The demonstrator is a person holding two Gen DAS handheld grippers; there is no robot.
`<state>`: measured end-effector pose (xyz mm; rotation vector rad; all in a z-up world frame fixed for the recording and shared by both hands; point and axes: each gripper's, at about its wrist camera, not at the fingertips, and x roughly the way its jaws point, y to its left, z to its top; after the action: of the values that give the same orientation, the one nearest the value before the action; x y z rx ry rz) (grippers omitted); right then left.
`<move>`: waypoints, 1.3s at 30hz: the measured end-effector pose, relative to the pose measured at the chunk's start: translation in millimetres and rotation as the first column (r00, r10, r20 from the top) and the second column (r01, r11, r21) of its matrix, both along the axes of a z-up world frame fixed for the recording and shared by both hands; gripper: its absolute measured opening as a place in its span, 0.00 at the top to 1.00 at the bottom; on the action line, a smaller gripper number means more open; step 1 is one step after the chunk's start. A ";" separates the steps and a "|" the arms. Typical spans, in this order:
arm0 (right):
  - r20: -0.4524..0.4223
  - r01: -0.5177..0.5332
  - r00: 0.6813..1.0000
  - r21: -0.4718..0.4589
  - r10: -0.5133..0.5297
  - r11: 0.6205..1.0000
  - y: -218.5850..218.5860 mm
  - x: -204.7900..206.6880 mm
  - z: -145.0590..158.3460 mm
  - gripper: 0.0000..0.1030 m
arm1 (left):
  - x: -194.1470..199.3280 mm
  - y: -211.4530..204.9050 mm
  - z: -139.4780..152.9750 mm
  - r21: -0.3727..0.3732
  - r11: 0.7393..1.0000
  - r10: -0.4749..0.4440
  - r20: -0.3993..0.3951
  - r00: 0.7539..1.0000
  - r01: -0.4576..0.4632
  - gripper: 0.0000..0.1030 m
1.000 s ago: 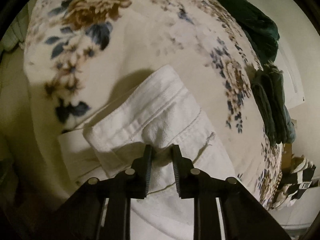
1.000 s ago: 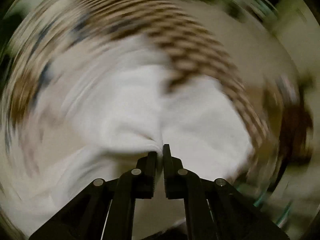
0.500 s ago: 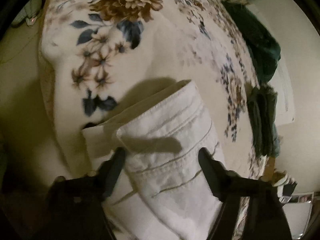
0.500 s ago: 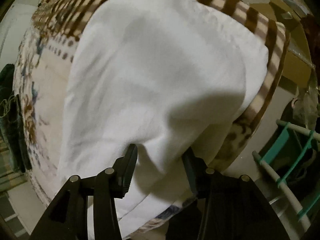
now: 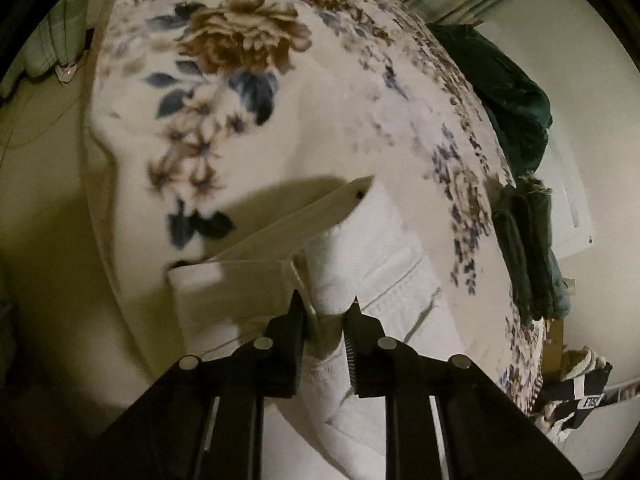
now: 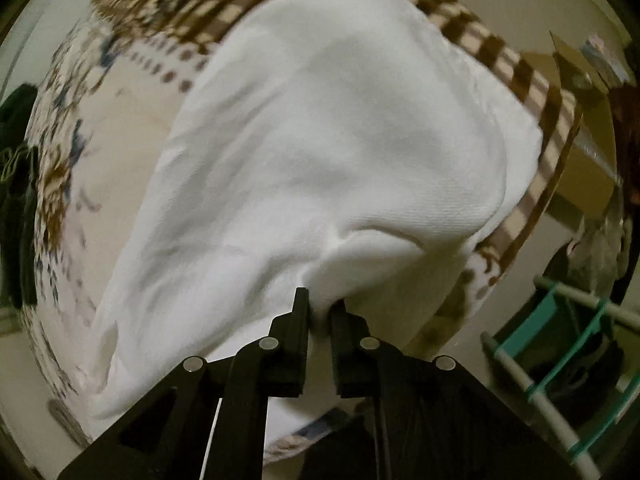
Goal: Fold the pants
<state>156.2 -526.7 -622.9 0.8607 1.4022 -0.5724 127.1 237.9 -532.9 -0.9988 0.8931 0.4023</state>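
Observation:
White pants (image 5: 384,248) lie on a bed covered with a floral blanket (image 5: 320,112). In the left wrist view the waistband end with seams and a button hole shows, and my left gripper (image 5: 325,307) is shut on a bunched fold of that white cloth. In the right wrist view the pants (image 6: 328,152) spread as a broad white sheet toward the bed's checked border. My right gripper (image 6: 320,300) is shut on a pinched ridge of the cloth at its near edge, lifting it slightly.
Dark green folded clothes (image 5: 524,248) and a dark green heap (image 5: 504,92) lie along the bed's right side. A brown checked blanket border (image 6: 520,76) runs by the bed edge. A teal and white rack (image 6: 560,340) stands off the bed at the right.
Half a second ago both grippers were open around the cloth; both have now closed on it. The cloth is bunched between the fingers and pulled up a little.

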 end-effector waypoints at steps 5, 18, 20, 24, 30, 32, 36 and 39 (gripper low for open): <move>0.015 0.018 1.000 0.022 -0.018 1.000 0.3 -16.3 33.7 0.91 | -16.7 8.5 20.3 0.008 1.000 -0.030 -0.038 0.999 0.030 0.86; -0.099 -0.095 0.990 0.036 0.098 0.995 -32.7 -34.8 17.5 0.58 | -25.0 0.0 19.3 0.052 0.998 -0.020 -0.262 0.965 0.035 0.27; -0.086 -0.196 0.977 0.017 0.197 0.980 -15.4 -12.1 33.9 0.58 | -15.9 -19.8 43.5 0.154 0.980 -0.075 -0.294 0.953 0.125 0.21; 0.010 -0.331 0.942 0.194 0.335 0.924 46.5 43.3 34.2 0.58 | 19.9 -85.9 67.1 0.241 0.906 -0.265 -0.319 0.910 0.348 0.18; -0.040 -0.522 0.834 0.264 0.550 0.811 142.3 121.0 -21.5 0.75 | 81.3 -221.7 21.4 0.044 0.795 -0.566 -0.306 0.766 0.605 0.17; -0.015 -0.526 0.844 0.181 0.537 0.831 143.8 143.1 -14.6 0.75 | 107.9 -265.4 5.3 0.030 0.735 -0.640 -0.303 0.706 0.678 0.17; -0.001 -0.469 0.878 0.203 0.479 0.860 130.1 156.2 -20.7 0.76 | 148.9 -313.1 -24.9 0.032 0.639 -0.716 -0.342 0.609 0.769 0.17; 0.047 -0.458 0.887 0.209 0.459 0.864 116.1 149.0 -15.7 0.75 | 168.7 -314.1 -36.7 0.040 0.646 -0.701 -0.363 0.614 0.762 0.17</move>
<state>305.1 -410.6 -638.6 0.6559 1.6257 -0.0551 295.8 -76.2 -569.6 -0.3068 1.4485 -0.0781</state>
